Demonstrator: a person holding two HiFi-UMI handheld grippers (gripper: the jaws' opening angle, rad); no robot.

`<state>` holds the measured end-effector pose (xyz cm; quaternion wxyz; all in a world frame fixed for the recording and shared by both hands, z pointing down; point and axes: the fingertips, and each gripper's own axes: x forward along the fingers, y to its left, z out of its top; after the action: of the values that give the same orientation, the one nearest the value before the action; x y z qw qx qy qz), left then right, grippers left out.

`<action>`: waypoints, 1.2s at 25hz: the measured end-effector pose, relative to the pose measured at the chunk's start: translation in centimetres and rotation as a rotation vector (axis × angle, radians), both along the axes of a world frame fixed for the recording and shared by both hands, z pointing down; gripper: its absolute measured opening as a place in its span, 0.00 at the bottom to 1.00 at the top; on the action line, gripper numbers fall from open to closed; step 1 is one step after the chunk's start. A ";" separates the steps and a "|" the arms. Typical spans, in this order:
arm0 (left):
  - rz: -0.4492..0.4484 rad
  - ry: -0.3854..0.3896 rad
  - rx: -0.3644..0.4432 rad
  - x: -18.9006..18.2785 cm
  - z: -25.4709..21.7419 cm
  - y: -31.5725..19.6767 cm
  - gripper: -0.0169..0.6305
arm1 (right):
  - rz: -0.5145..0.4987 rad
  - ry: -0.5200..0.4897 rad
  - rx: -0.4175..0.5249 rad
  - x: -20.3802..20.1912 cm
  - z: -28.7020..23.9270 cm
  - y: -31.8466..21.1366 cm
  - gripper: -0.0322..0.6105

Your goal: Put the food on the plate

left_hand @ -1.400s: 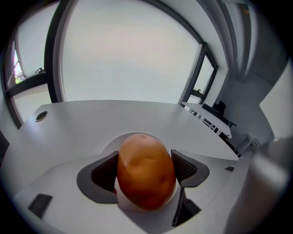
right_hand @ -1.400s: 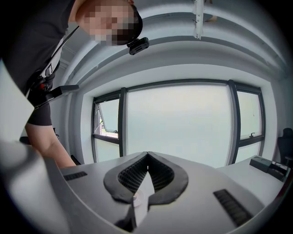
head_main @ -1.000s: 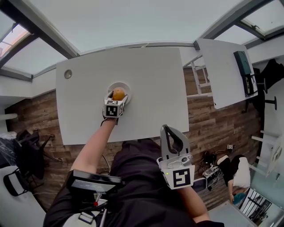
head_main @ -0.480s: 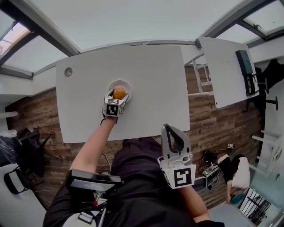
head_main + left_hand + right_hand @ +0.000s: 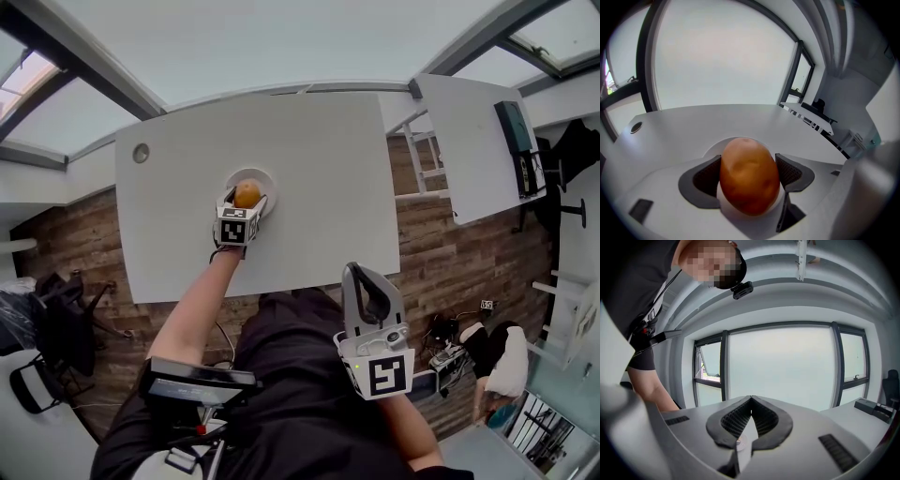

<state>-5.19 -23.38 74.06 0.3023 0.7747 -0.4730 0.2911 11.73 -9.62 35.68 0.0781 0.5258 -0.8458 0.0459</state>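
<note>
The left gripper [image 5: 247, 200] is clamped on a single potato [image 5: 749, 180]. Its two pads [image 5: 706, 176] press the potato's flanks, and the long axis runs up and down in the left gripper view, crosswise to the grip. The potato sits directly over the one white plate [image 5: 269, 180], low inside its rim. Whether it already rests on the plate I cannot tell, so the coming move is probably a simple release straight down. Well to the right of the plate, off the white table [image 5: 319, 169], the right gripper [image 5: 750, 401] hangs with its jaws pressed together on nothing, far less handy.
</note>
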 end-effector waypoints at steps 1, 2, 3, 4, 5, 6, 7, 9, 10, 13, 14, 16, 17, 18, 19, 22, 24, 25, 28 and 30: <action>-0.001 0.003 0.003 0.1 0.0 0.0 0.55 | 0.000 -0.001 0.000 0.0 0.0 0.0 0.06; 0.000 0.004 0.004 0.1 0.0 -0.1 0.55 | -0.001 0.000 0.005 -0.1 0.0 0.1 0.06; -0.001 0.005 0.006 0.1 0.0 -0.1 0.55 | -0.003 0.003 0.009 -0.1 0.0 0.1 0.06; -0.003 0.007 0.009 0.1 -0.1 -0.1 0.55 | -0.003 0.004 0.011 0.0 -0.1 0.1 0.06; -0.005 0.007 0.007 0.1 0.0 -0.1 0.55 | -0.002 0.003 0.009 0.0 -0.1 0.1 0.06; -0.003 0.004 0.000 0.0 0.1 0.0 0.55 | 0.001 0.000 0.004 0.1 0.0 0.1 0.06; -0.001 0.002 -0.008 -0.1 0.2 0.1 0.55 | 0.004 -0.002 -0.001 0.1 0.0 0.1 0.06; 0.004 0.008 -0.022 0.0 0.3 0.2 0.55 | 0.008 0.000 -0.011 0.2 0.3 0.2 0.06; 0.004 0.013 -0.025 0.0 0.4 0.2 0.55 | 0.009 0.002 -0.016 0.2 0.5 0.3 0.06; 0.002 0.025 -0.020 0.0 0.5 0.1 0.56 | 0.011 0.005 -0.024 0.3 0.7 0.4 0.06; 0.003 0.028 -0.020 0.1 0.5 0.1 0.61 | 0.012 0.005 -0.023 0.4 0.6 0.4 0.06; 0.008 0.029 -0.033 0.1 0.5 0.2 0.62 | 0.015 0.004 -0.023 0.5 0.7 0.3 0.06; 0.009 0.028 -0.039 0.1 0.6 0.3 0.62 | 0.017 0.004 -0.024 0.6 0.7 0.4 0.06; 0.009 0.027 -0.041 0.1 0.6 0.4 0.62 | 0.019 0.004 -0.025 0.7 0.8 0.4 0.06; 0.009 0.026 -0.037 0.1 0.5 0.3 0.62 | 0.021 0.004 -0.025 0.7 0.8 0.5 0.06; 0.008 0.022 -0.007 0.2 0.1 0.1 0.62 | 0.020 0.001 -0.012 0.8 0.6 0.6 0.06; 0.006 0.019 0.003 0.4 -0.2 0.2 0.62 | 0.017 0.006 -0.014 1.0 0.6 0.9 0.06; 0.006 0.019 0.008 0.5 -0.4 0.2 0.62 | 0.016 0.007 -0.016 1.0 0.6 1.1 0.06; 0.005 0.009 0.015 0.5 -0.7 0.3 0.62 | 0.017 0.001 -0.009 1.1 0.5 1.1 0.06; -0.004 0.008 0.018 0.4 -0.9 0.4 0.62 | 0.012 0.000 -0.014 1.0 0.6 1.0 0.06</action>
<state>-4.84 -22.96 73.14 0.2978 0.7776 -0.4761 0.2829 12.70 -8.58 36.31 0.0816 0.5301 -0.8424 0.0525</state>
